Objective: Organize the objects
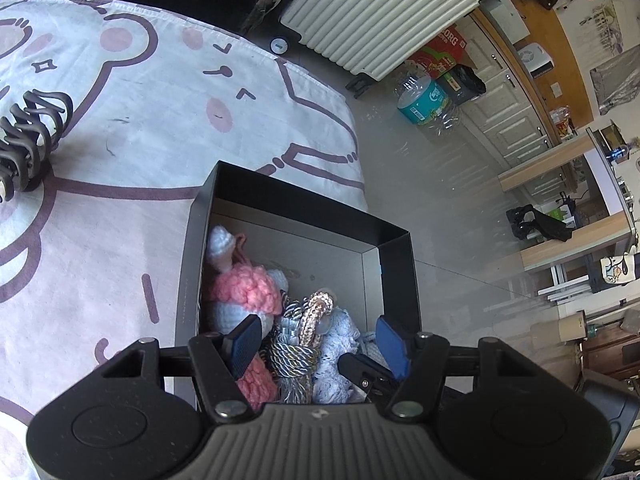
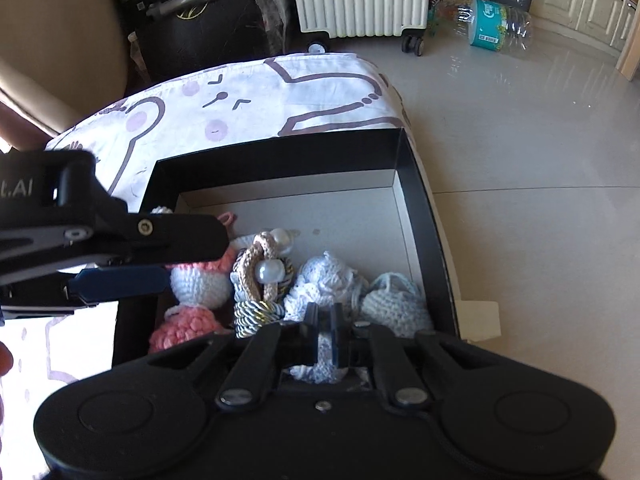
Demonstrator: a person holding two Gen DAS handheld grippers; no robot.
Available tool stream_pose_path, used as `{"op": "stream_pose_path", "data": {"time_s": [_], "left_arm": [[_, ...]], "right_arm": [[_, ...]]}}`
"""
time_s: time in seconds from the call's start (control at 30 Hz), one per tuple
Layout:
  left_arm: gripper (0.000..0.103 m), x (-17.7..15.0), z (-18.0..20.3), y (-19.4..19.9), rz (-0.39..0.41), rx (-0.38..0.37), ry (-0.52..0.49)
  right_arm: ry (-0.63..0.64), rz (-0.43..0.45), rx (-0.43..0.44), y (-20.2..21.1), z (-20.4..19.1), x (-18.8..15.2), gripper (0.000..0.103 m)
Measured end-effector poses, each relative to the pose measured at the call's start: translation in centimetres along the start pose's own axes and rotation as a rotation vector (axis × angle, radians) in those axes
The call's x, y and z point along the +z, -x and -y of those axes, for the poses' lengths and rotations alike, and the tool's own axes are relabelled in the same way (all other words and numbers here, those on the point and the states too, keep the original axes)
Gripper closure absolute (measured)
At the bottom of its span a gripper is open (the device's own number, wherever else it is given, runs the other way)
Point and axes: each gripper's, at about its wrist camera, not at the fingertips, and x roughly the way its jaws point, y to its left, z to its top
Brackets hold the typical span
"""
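Left wrist view shows your left gripper (image 1: 316, 340) poised over the near end of the black box (image 1: 394, 236), its blue pads (image 1: 244, 344) standing partly apart with nothing pinched between them. Below lie a pink and white crocheted doll (image 1: 244, 292), a twisted cord tassel (image 1: 294, 356) with a beige braided loop (image 1: 316, 304), and pale blue crochet pieces (image 1: 340, 340). The box sits on a white cloth (image 1: 140, 128) printed with cartoon bears, close to the cloth's edge; a dark hair claw clip (image 1: 28, 136) lies on the cloth, well apart from the box.

From the right wrist view, your right gripper (image 2: 324, 336) has its jaws drawn fully together on a pale blue crochet piece (image 2: 320, 368) at the near side of the box (image 2: 424, 216). Just beyond it you can see a second pale blue knitted piece (image 2: 396, 304), the tassel (image 2: 256, 312) and a pearl bead (image 2: 266, 270). Your left gripper (image 2: 124, 280) reaches in from the left, above the doll (image 2: 200, 284).
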Motion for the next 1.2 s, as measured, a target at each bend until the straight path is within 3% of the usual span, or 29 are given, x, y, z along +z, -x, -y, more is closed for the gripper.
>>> {"op": "stream_pose_path", "data": {"time_s": [0.23,0.47,0.77,1.03,1.2], "left_arm": [[0.04,0.0,0.6,0.7,0.016,0.015,-0.045],[0.04,0.0,1.3,2.3,0.064,0.068,-0.121],[0.039,-0.4,2.2,4.4,0.12,0.211,-0.299],[0.036,-0.7,1.9,6.2,0.154,0.292,-0.385],[0.028,-0.8,1.5,7.1,0.172,0.326,-0.407]], "right_arm": [[-0.049,0.018,0.02,1.0,0.8,-0.1,0.096],[-0.138,0.105,0.021,3.7,1.9,0.3,0.095],[-0.16,0.166,-0.014,6.0,1.9,0.4,0.084],[-0.158,0.196,-0.044,7.2,1.1,0.3,0.076],[-0.163,0.21,-0.068,7.8,0.7,0.1,0.069]]}}
